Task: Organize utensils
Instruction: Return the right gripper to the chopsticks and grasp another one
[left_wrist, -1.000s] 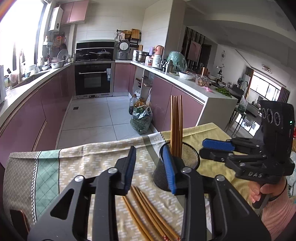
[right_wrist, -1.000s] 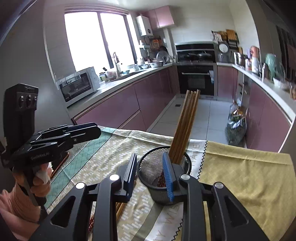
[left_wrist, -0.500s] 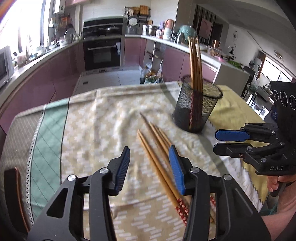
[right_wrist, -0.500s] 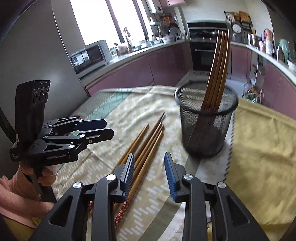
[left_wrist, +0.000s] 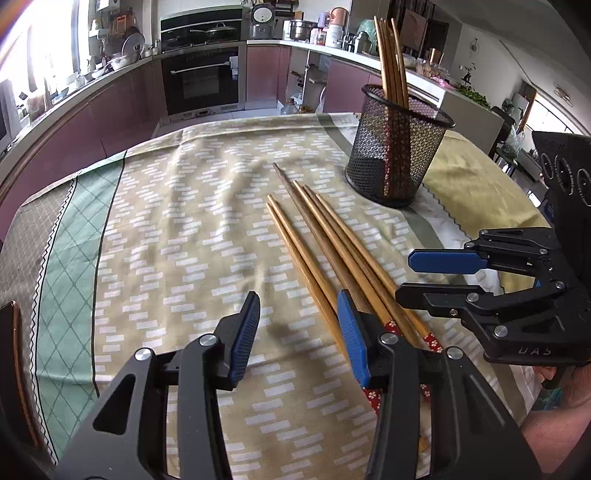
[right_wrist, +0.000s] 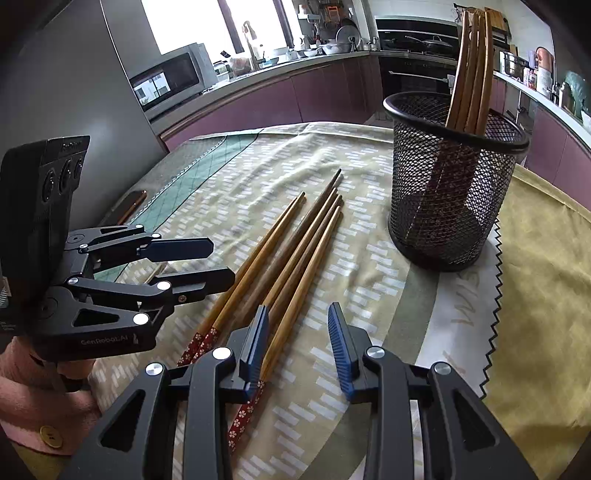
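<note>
Left gripper (left_wrist: 299, 332): we see jaws spread, empty, lower centre
Right gripper (right_wrist: 297, 341): ours gapes, empty
Chopsticks (left_wrist: 332, 243): loose, mid-frame
Mesh cup (left_wrist: 397, 147): upper right

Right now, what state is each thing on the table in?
Left gripper: open, empty; jaws have just been opening.
Right gripper: open, empty.
Loose chopsticks: lying flat on the tablecloth.
Mesh cup: upright, several chopsticks standing inside.

"DAS" on the right claw (left_wrist: 424, 275) body, "GenRobot.AI" on the left claw (right_wrist: 218, 260) body
</note>
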